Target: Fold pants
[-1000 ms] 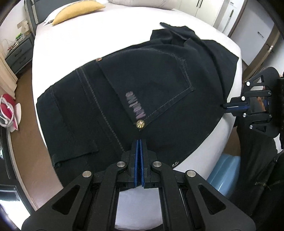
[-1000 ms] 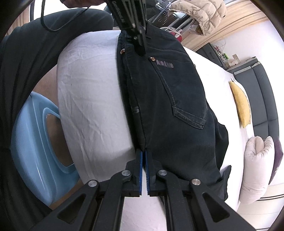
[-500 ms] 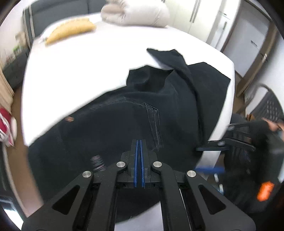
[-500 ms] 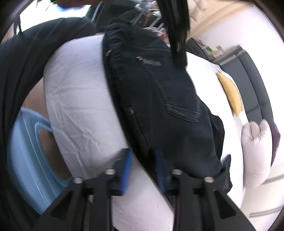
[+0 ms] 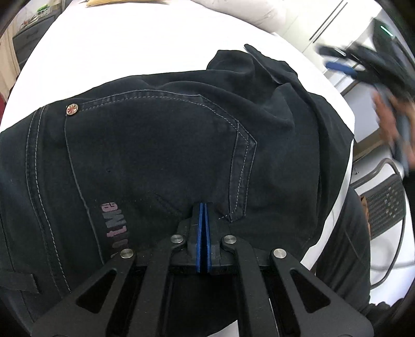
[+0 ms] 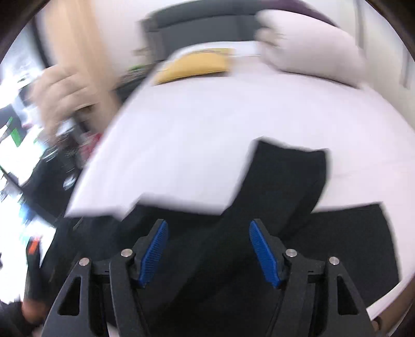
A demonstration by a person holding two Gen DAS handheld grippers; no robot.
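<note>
The dark navy pants point(image 5: 160, 145) lie on a white bed point(image 5: 124, 46), back pocket up, with pale stitching and a brass rivet. My left gripper point(image 5: 202, 207) is shut, its blue pads pressed together on a pinch of the pants fabric beside the pocket seam. My right gripper point(image 6: 208, 233) is open and empty, its blue pads wide apart above the dark legs of the pants point(image 6: 285, 186); that view is blurred by motion. The right gripper also shows, blurred, at the upper right of the left wrist view point(image 5: 345, 67).
A yellow pillow point(image 6: 197, 64) and a white rolled duvet point(image 6: 311, 44) lie at the head of the bed. A dark headboard point(image 6: 197, 18) stands behind them. White closet doors point(image 5: 329, 23) and a mesh chair point(image 5: 386, 207) stand to the right of the bed.
My right gripper has let go of the pants, opened, and swung up and away toward the legs. My left gripper stays shut and now pinches fabric by the back pocket.
</note>
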